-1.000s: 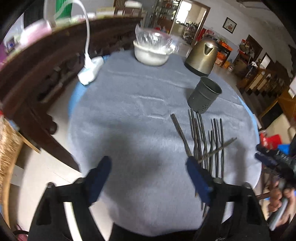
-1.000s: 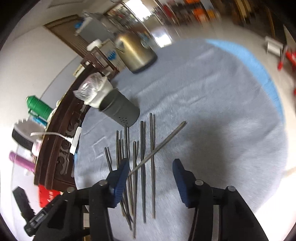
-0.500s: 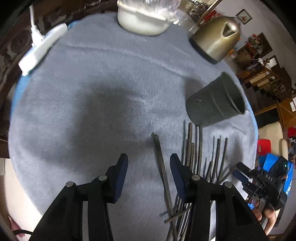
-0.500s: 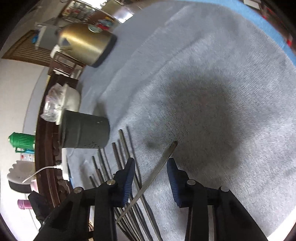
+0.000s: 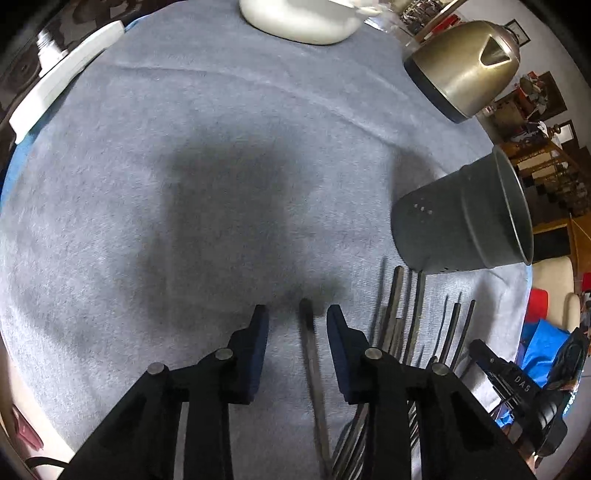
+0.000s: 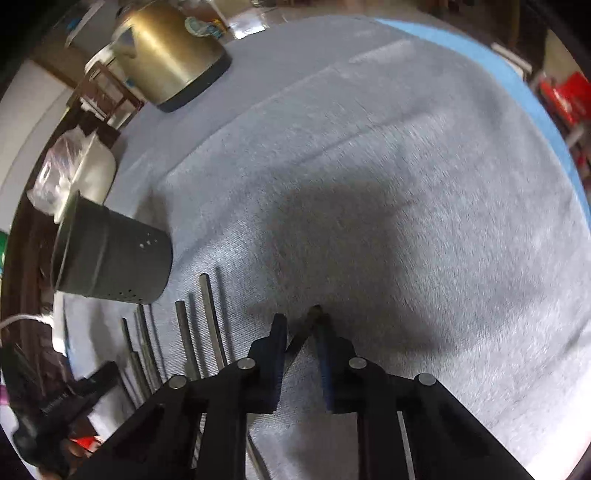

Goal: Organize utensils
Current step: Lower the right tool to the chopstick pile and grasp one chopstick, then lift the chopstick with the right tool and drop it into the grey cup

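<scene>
Several dark metal chopsticks (image 5: 413,317) lie side by side on the grey cloth, below a dark grey holder cup (image 5: 461,225). My left gripper (image 5: 297,319) is open, low over the cloth, with one separate chopstick (image 5: 310,354) lying between its fingers. In the right wrist view the cup (image 6: 107,254) stands at left and the chopsticks (image 6: 210,317) lie below it. My right gripper (image 6: 301,326) has its fingers narrowed around the tip of a slanted chopstick (image 6: 308,325); whether they touch it is unclear.
A brass kettle (image 5: 465,66) stands at the back, also in the right wrist view (image 6: 170,48). A white bowl (image 5: 303,18) sits at the far edge. A white power strip (image 5: 59,77) lies at left. Each gripper shows in the other's view (image 5: 517,391), (image 6: 62,402).
Both grippers have dropped lower over the cloth and narrowed their fingers. The left one now straddles the separate chopstick. The right one has closed in on the slanted chopstick's tip.
</scene>
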### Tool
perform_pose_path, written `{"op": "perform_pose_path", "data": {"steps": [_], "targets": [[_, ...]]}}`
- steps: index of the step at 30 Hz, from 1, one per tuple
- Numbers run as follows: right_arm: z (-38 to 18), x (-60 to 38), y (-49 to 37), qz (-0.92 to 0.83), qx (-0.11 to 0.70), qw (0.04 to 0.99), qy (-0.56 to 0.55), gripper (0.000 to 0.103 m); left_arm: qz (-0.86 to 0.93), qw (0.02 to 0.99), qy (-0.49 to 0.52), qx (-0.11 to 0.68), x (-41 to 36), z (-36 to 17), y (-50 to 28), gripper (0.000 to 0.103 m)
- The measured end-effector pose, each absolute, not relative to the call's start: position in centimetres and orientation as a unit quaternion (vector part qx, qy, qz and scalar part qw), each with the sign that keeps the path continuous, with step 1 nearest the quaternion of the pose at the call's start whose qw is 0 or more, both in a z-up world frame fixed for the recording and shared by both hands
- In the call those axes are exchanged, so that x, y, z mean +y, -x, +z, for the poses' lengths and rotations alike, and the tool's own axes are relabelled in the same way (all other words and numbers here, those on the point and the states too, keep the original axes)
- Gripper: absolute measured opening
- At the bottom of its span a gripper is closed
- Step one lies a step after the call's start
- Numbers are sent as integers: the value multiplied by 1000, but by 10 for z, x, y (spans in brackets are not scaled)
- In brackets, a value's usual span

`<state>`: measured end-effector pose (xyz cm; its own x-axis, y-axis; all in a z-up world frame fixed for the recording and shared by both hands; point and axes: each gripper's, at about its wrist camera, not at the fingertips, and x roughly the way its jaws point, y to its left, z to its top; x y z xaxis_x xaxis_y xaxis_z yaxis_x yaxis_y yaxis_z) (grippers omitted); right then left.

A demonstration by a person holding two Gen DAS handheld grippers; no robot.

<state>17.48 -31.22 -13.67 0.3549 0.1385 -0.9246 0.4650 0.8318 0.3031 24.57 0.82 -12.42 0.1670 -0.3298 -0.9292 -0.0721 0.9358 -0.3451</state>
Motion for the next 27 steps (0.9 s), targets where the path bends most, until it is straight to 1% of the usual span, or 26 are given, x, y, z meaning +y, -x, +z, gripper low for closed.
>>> {"op": "perform_pose_path", "data": {"steps": [2, 4, 5, 6, 10, 14, 20, 27], "targets": [[-136, -307, -178, -105, 555, 788, -247, 9, -87, 749, 154, 639, 5, -124, -247, 30], [-138, -305, -181, -101, 547, 797, -237, 8, -93, 752, 139, 637, -1, -124, -248, 17], [-137, -303, -181, -99, 544, 800, -234, 8, -90, 755, 133, 635, -4, -125, -248, 14], [-138, -303, -180, -91, 539, 803, -239, 8, -85, 761, 122, 632, -5, -125, -248, 9], [-133, -301, -177, -57, 516, 818, -249, 7, -84, 768, 122, 623, -5, -127, -248, 7], [-113, -303, -166, -35, 483, 839, -249, 7, -86, 793, 122, 590, 2, -107, -244, 7], [-68, -303, -147, -9, 407, 887, -220, 7, -115, 849, 127, 500, 24, -45, -229, 6], [-21, -299, -131, 21, 315, 926, -208, 7, -139, 893, 128, 408, 27, 19, -198, 6]]}}
